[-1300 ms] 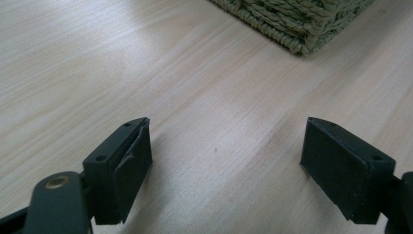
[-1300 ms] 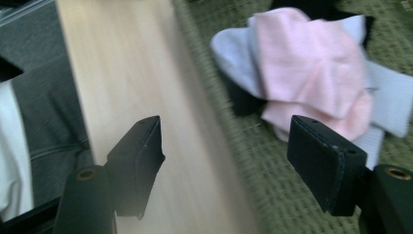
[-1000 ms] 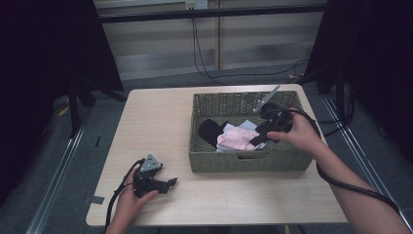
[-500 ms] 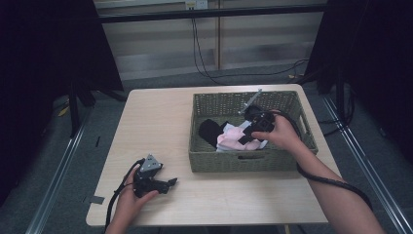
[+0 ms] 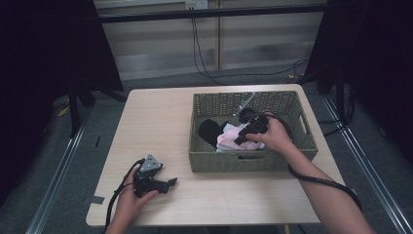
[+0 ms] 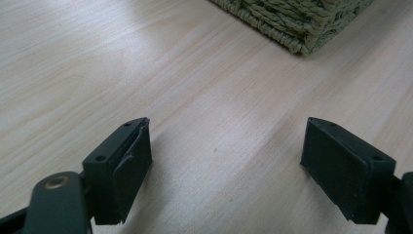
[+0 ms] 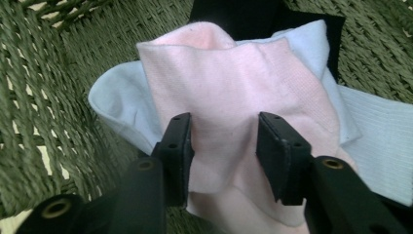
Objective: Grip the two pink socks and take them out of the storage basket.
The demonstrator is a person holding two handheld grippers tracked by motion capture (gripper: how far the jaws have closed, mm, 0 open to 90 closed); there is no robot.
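In the high view, a light wooden table (image 5: 160, 122) carries a green woven basket (image 5: 302, 124) on its right half, close to the right edge. Inside the basket lie a black garment (image 5: 209, 130) toward the left wall and pale pink and white fabric beside it. The person's right hand (image 5: 272, 136) reaches into the basket with the right gripper (image 5: 242, 138), which points down at the pale fabric; its cable trails back over the forearm. Near the front left corner of the table the left hand (image 5: 129, 202) rests with the left gripper (image 5: 170, 183) lying on the tabletop, aimed toward the basket and well apart from it.

In the left gripper view, the two black jaws stand wide apart just above the bare wood, with nothing between them. A corner of the woven basket (image 6: 302, 24) shows at the top.

In the right gripper view, the jaws are partly closed on either side of a raised fold of a pink sock (image 7: 229, 97), pads pressing against the fabric. The pink sock lies over a light blue sock (image 7: 117, 107), with a white ribbed sock (image 7: 380, 146) at the right and the black garment (image 7: 243, 14) behind, all on the basket's woven floor (image 7: 39, 97).
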